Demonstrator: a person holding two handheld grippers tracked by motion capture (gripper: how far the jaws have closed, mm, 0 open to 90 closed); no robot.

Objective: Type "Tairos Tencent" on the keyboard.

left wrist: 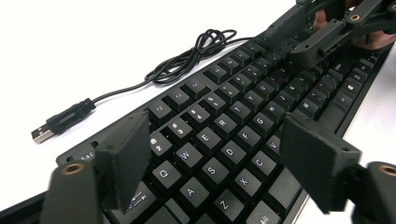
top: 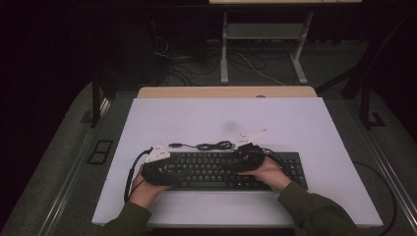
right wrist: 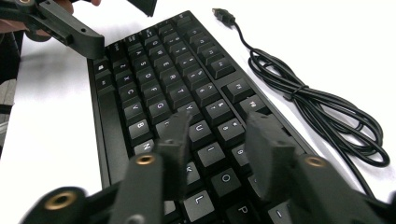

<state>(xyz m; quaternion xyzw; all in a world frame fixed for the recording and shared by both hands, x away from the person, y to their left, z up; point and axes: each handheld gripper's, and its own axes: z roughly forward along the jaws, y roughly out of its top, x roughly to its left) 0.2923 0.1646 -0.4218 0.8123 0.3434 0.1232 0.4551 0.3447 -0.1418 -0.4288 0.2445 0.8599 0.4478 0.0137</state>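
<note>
Keyboard (top: 221, 169): black, flat on the white surface (top: 221, 118), near its front edge.
Cable (top: 214, 145): coiled just behind the keyboard, plug (left wrist: 44, 133) free.
Left claw (left wrist: 215, 158): over the keyboard's left end, jaws wide apart, holding nothing.
Right claw (right wrist: 215, 140): over its right half, jaws partly apart, holding nothing.

The room was dark. A white table (top: 196, 115) stood on grey floor (top: 59, 147); beyond it, a desk frame (top: 265, 34) and loose cables (top: 196, 69).
</note>
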